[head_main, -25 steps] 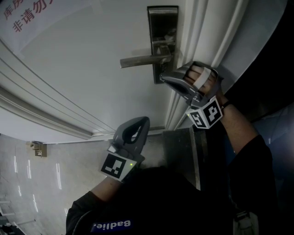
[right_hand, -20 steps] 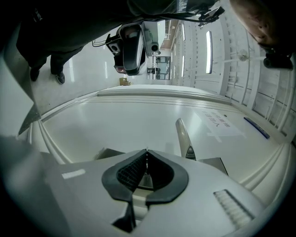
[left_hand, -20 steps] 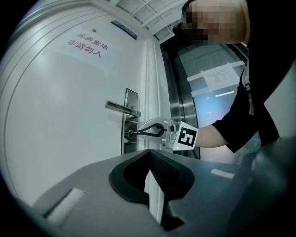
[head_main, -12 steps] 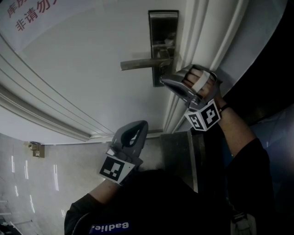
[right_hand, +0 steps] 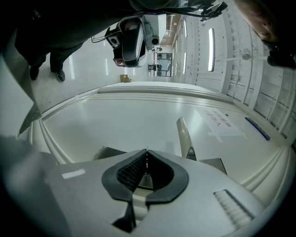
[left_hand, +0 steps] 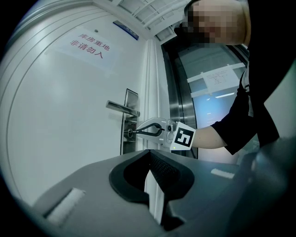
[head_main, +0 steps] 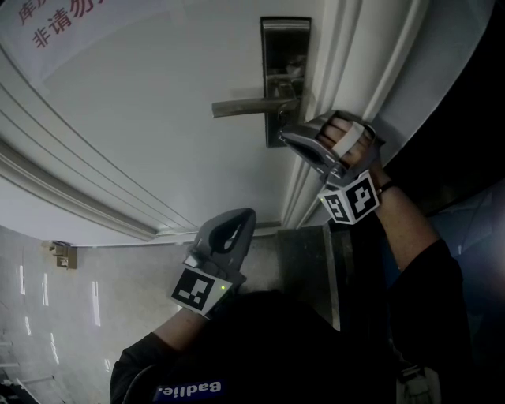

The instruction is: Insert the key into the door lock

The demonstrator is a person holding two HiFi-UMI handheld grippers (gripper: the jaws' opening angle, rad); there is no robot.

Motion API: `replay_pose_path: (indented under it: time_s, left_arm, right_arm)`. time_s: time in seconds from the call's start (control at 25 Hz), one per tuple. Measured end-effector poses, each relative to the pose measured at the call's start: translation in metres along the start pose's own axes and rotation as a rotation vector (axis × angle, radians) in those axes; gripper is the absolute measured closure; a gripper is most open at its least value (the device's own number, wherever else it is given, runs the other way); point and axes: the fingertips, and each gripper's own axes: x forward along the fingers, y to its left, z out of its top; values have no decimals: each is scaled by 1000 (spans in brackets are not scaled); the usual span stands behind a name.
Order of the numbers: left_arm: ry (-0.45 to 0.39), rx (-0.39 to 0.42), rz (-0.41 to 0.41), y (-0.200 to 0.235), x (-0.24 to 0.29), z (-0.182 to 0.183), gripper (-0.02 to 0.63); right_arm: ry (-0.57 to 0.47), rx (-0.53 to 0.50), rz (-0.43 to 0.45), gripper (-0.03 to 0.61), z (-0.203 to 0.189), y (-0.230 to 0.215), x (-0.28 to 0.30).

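Observation:
The steel lock plate (head_main: 286, 55) with its lever handle (head_main: 245, 106) sits on the white door. My right gripper (head_main: 282, 136) is level, its tips against the plate just below the lever. Its jaws are shut, and a thin metal key (right_hand: 147, 159) shows between the pads, mostly hidden. In the left gripper view, the right gripper (left_hand: 131, 134) touches the keyhole under the handle (left_hand: 121, 108). My left gripper (head_main: 251, 211) hangs lower, away from the door. Its jaws (left_hand: 149, 152) are shut with nothing in them.
A paper sign with red characters (head_main: 55, 24) is stuck on the door at the upper left. The moulded white door frame (head_main: 347, 47) runs right of the lock. A dark metal panel (head_main: 308, 260) and a pale tiled floor (head_main: 47, 316) lie below.
The head view has drifted a little, so the lock sits slightly further right. Both grippers keep their places, the right one still at the lock.

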Motion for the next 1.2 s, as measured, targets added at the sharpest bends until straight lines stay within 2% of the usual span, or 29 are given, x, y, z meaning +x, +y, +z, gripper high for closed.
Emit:
replay_pose_path:
  time_s: [0.12,0.36,1.2]
  left_arm:
    - [-6,-1,-1,-1,-1,2,598]
    - [-9,-5,-17,-4,-4,2,598]
    - [6,-2,-39,-9,-14,3,598]
  right_arm:
    - [-7,13,-9,566,0,-1,0]
    - [33,116,-73,566,-13,-2,2]
    - [188,108,-80,566,-24,-2,19]
